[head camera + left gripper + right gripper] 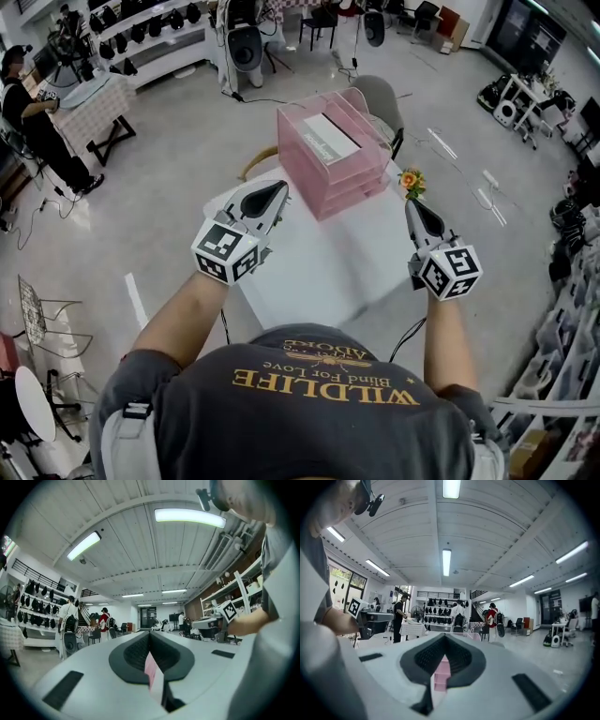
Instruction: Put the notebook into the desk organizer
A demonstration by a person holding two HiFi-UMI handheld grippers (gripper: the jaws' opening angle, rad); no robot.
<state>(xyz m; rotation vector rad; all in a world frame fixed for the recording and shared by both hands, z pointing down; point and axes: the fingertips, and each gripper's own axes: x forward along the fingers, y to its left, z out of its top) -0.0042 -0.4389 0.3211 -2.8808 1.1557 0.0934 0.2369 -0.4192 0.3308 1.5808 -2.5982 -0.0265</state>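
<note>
In the head view both forearms reach forward over the white counter [328, 267], each gripper held about level and pointing away from the person. The left gripper [277, 190] sits at the counter's left edge, its jaws drawn to a single point with nothing in them. The right gripper [411, 204] is over the right edge, just short of a small orange flower [411, 180], its jaws also together and empty. The pink desk organizer [342, 183] stands at the counter's far end, ahead of and between the two grippers. The left gripper's tip is near its front left corner but not touching it. The notebook [326, 139], pale and rectangular, lies flat at the top of the organizer, well apart from both grippers.

In the left gripper view the left gripper [150, 637] has its dark pads pressed together at the tip. A sliver of the pink organizer [151, 670] shows through the slit lower down.

In the right gripper view the right gripper [444, 637] is likewise closed at the tip and holds nothing. The organizer's [439, 677] pink drawers are visible through the narrow gap below, straight ahead of it.
</note>
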